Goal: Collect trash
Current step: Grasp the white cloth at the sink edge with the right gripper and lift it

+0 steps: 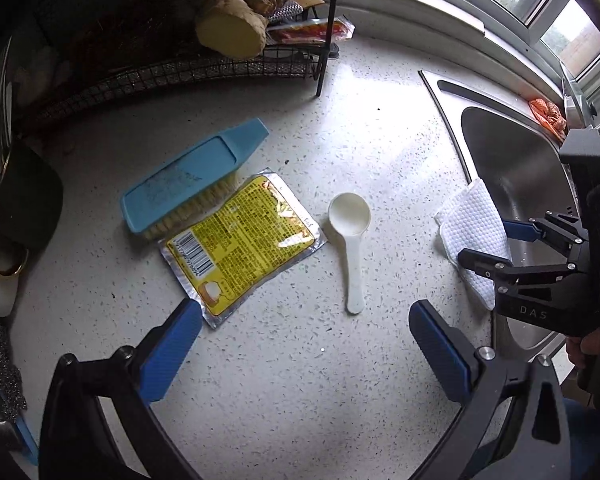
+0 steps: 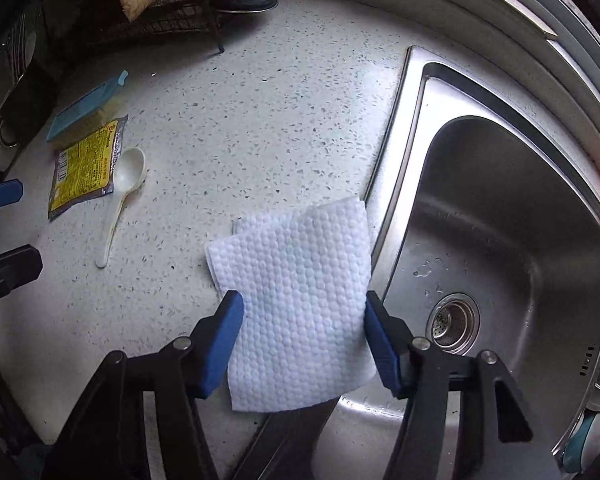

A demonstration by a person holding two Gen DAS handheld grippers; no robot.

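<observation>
Right hand-held gripper (image 2: 304, 320): we've got fingers straddling the paper towel (image 2: 296, 300) at the sink (image 2: 396, 168) rim, probably not pinching.
Left hand-held gripper (image 1: 304, 344): wide, empty.
Risk: towel slips into the sink.

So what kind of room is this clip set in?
Almost certainly a home kitchen: a stainless sink set into a speckled countertop, a wire rack holding ginger root, and a scrub brush beside it.
</observation>
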